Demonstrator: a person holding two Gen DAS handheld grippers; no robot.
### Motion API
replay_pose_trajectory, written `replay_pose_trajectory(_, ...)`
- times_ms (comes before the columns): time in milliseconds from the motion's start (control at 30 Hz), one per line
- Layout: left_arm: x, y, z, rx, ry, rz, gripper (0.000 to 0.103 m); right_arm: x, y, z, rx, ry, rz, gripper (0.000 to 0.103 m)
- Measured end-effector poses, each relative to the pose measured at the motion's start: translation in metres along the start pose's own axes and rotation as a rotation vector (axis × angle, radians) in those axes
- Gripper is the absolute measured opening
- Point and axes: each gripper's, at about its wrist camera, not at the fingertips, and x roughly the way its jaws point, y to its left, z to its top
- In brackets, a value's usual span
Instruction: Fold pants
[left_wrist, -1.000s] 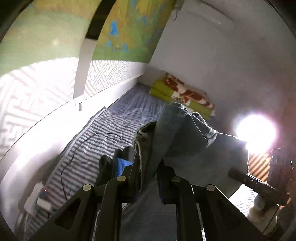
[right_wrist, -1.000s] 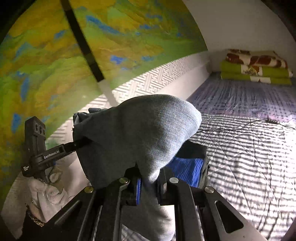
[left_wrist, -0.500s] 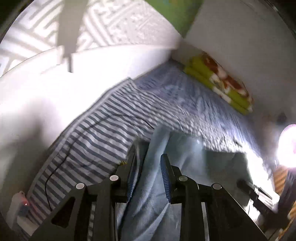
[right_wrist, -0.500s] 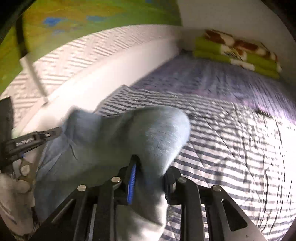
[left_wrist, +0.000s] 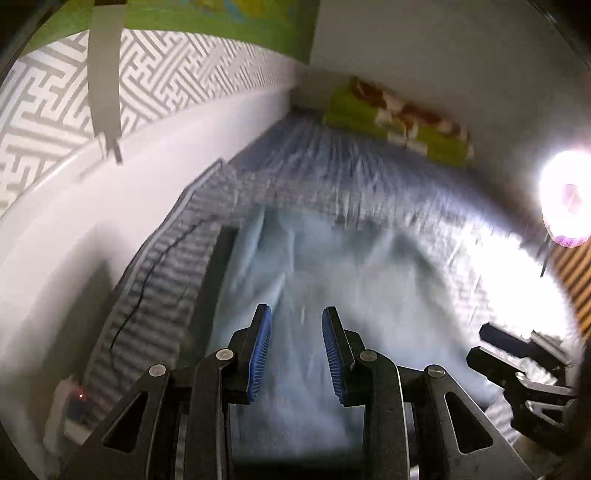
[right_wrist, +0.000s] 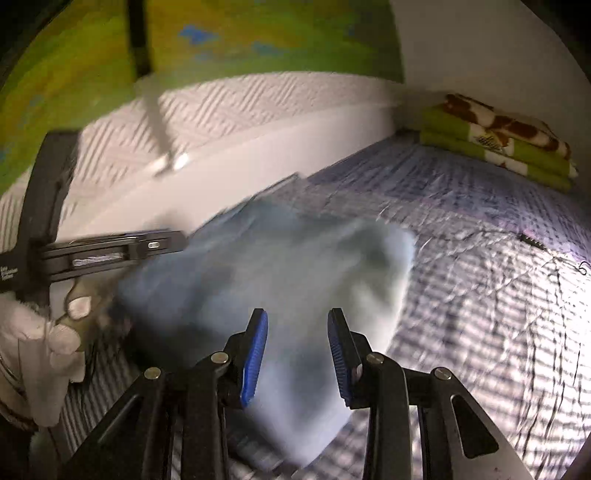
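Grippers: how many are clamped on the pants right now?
0. The left gripper hangs over the light blue pants with its jaws apart. The right gripper is also open above the pants, which lie loose on the striped bed cover.

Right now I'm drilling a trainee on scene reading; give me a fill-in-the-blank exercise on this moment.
1. Both grippers, left gripper and right gripper, are ____.
2. The pale blue pants lie on a ____ bedcover.
3. The folded blanket at the far wall is green, white and ____.

Missing words: open; striped; brown
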Motion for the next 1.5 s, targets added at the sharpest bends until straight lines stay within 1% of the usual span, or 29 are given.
replay_pose_trajectory(67, 0.002, -0.004, -0.022, 0.032, 0.025, 0.056, 0.031, 0.006, 0.017, -0.018, -0.029, 0.045, 0.001, 0.031)
replay_pose_trajectory(167, 0.001, 0.004, -0.051, 0.013, 0.035, 0.057, 0.034, 0.015, 0.033, -0.046, -0.06, 0.101, -0.026, 0.031)
replay_pose_trajectory(233, -0.003, 0.008, -0.062, 0.022, 0.016, 0.075, 0.04, 0.01, 0.038, -0.058, -0.085, 0.109, -0.049, 0.031)
replay_pose_trajectory(267, -0.007, 0.008, -0.067, 0.019, 0.012, 0.086, 0.041, 0.005, 0.04, -0.063, -0.094, 0.114, -0.06, 0.031)
replay_pose_trajectory(333, -0.015, 0.013, -0.073, -0.007, 0.017, 0.084, 0.043, -0.006, 0.045, -0.07, -0.11, 0.145, -0.071, 0.031)
replay_pose_trajectory(400, -0.028, 0.019, -0.085, -0.041, 0.029, 0.109, 0.043, -0.02, 0.047, -0.079, -0.115, 0.182, -0.072, 0.031)
replay_pose_trajectory(467, -0.037, 0.018, -0.103, -0.052, 0.08, 0.14, 0.043, -0.038, 0.044, -0.09, -0.095, 0.199, -0.077, 0.031)
replay_pose_trajectory(533, -0.05, 0.01, -0.124, -0.046, 0.106, 0.157, 0.043, -0.062, 0.041, -0.102, -0.069, 0.202, -0.08, 0.031)
replay_pose_trajectory(567, -0.059, 0.006, -0.133, -0.053, 0.107, 0.163, 0.043, -0.076, 0.041, -0.11, -0.062, 0.198, -0.079, 0.031)
replay_pose_trajectory(667, -0.111, -0.011, -0.158, -0.099, 0.074, 0.125, 0.043, -0.115, 0.045, -0.127, -0.068, 0.172, -0.095, 0.031)
replay_pose_trajectory(733, -0.145, -0.024, -0.168, -0.11, 0.045, 0.11, 0.046, -0.147, 0.048, -0.139, -0.054, 0.152, -0.084, 0.031)
replay_pose_trajectory(767, -0.168, -0.036, -0.175, -0.11, 0.023, 0.096, 0.049, -0.164, 0.049, -0.146, -0.039, 0.143, -0.078, 0.031)
replay_pose_trajectory(833, -0.209, -0.059, -0.189, -0.112, -0.025, 0.074, 0.065, -0.193, 0.049, -0.156, -0.009, 0.125, -0.076, 0.031)
replay_pose_trajectory(900, -0.242, -0.08, -0.203, -0.1, -0.057, 0.054, 0.072, -0.224, 0.048, -0.167, 0.018, 0.102, -0.072, 0.034)
replay_pose_trajectory(967, -0.277, -0.106, -0.22, -0.071, -0.095, 0.022, 0.076, -0.251, 0.049, -0.178, 0.034, 0.077, -0.075, 0.039)
replay_pose_trajectory(1033, -0.306, -0.125, -0.237, -0.054, -0.134, 0.032, 0.086, -0.281, 0.05, -0.189, 0.044, 0.044, -0.084, 0.042)
replay_pose_trajectory(1067, -0.322, -0.136, -0.246, -0.041, -0.158, 0.025, 0.089, -0.293, 0.051, -0.194, 0.049, 0.031, -0.087, 0.046)
replay_pose_trajectory(1100, -0.333, -0.145, -0.254, -0.033, -0.172, 0.019, 0.092, -0.308, 0.051, -0.199, 0.054, 0.017, -0.089, 0.051)
replay_pose_trajectory(1133, -0.345, -0.154, -0.263, -0.03, -0.186, 0.016, 0.094, -0.32, 0.051, -0.203, 0.059, 0.004, -0.092, 0.054)
replay_pose_trajectory(1200, -0.366, -0.17, -0.281, -0.018, -0.209, 0.003, 0.098, -0.344, 0.052, -0.211, 0.072, -0.027, -0.102, 0.062)
replay_pose_trajectory(1233, -0.373, -0.176, -0.288, -0.015, -0.214, 0.008, 0.1, -0.355, 0.053, -0.216, 0.076, -0.044, -0.108, 0.065)
replay_pose_trajectory(1300, -0.391, -0.186, -0.304, -0.016, -0.238, 0.03, 0.102, -0.373, 0.056, -0.223, 0.073, -0.068, -0.124, 0.074)
replay_pose_trajectory(1400, -0.406, -0.194, -0.321, -0.029, -0.24, 0.037, 0.102, -0.393, 0.064, -0.238, 0.06, -0.089, -0.149, 0.08)
replay_pose_trajectory(1500, -0.413, -0.2, -0.335, -0.037, -0.224, 0.041, 0.102, -0.407, 0.073, -0.254, 0.052, -0.099, -0.178, 0.081)
